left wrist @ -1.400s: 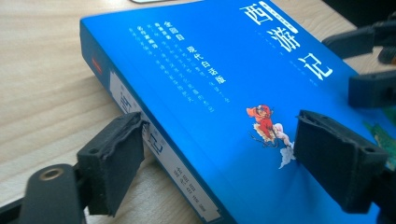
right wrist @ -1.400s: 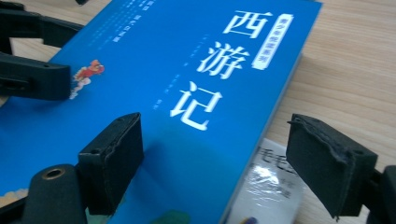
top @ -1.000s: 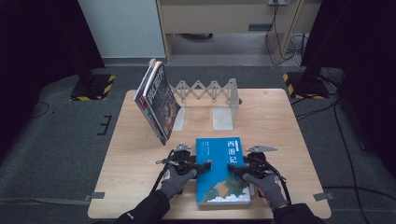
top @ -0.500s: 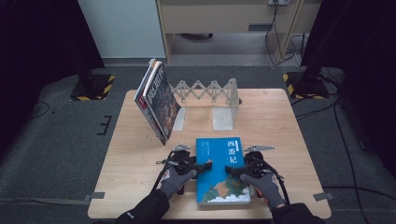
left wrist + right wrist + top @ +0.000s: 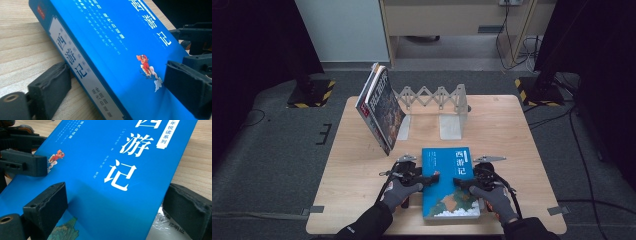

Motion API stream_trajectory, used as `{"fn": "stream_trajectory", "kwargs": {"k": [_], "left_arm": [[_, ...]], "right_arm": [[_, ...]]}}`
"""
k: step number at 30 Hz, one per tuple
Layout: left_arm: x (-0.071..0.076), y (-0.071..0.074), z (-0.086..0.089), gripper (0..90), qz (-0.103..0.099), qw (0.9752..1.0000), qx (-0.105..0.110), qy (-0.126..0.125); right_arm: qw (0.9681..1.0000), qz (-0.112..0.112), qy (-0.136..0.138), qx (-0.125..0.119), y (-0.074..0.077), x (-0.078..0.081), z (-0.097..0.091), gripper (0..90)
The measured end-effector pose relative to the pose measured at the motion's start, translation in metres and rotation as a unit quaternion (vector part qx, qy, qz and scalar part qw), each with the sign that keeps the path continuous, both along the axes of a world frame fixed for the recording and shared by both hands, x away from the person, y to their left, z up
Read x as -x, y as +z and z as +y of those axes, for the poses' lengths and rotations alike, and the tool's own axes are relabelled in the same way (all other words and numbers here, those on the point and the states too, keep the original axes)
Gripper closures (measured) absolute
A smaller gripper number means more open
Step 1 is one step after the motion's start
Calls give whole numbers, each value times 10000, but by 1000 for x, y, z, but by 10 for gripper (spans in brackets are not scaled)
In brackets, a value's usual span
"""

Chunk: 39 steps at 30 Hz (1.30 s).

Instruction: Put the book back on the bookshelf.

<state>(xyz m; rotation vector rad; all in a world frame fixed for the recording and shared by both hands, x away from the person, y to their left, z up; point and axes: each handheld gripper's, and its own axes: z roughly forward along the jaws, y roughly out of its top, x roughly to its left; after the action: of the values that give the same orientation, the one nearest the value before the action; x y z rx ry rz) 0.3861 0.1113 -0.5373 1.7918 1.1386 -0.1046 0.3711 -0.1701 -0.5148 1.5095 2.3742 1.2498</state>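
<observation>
The left tongs (image 5: 428,178) straddle the spine edge of the blue book (image 5: 451,192), one jaw under the spine, one on the cover; the right tongs (image 5: 460,183) have just been opening and stand apart astride its opposite edge. Cover and spine read 西游记. The book lies flat at the near edge of the bench (image 5: 522,145), long axis running away from the person.

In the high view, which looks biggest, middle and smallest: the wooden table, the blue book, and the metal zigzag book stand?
1. wooden table, by far the largest.
2. blue book; it lies nearer the camera, so it may look a bit bigger than it is.
3. metal zigzag book stand, close to the book in width, but mostly thin bars.
</observation>
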Motion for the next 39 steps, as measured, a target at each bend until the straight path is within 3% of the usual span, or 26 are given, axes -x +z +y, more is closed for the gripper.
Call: {"fn": "stream_trajectory", "kwargs": {"k": [12,18,30,39], "left_arm": [[-7,-1,0,0,260,9990,353,-125],[-8,0,4,163,338,9991,256,75],[-7,1,7,242,750,9963,408,66],[-1,13,9,318,568,9977,375,11]], "right_arm": [[10000,14,41,-11,0,-1,-1,65],[10000,-1,51,-5,0,-1,-1,70],[9999,49,30,-93,0,-3,-3,104],[9999,94,6,-107,1,-3,-4,110]]}}
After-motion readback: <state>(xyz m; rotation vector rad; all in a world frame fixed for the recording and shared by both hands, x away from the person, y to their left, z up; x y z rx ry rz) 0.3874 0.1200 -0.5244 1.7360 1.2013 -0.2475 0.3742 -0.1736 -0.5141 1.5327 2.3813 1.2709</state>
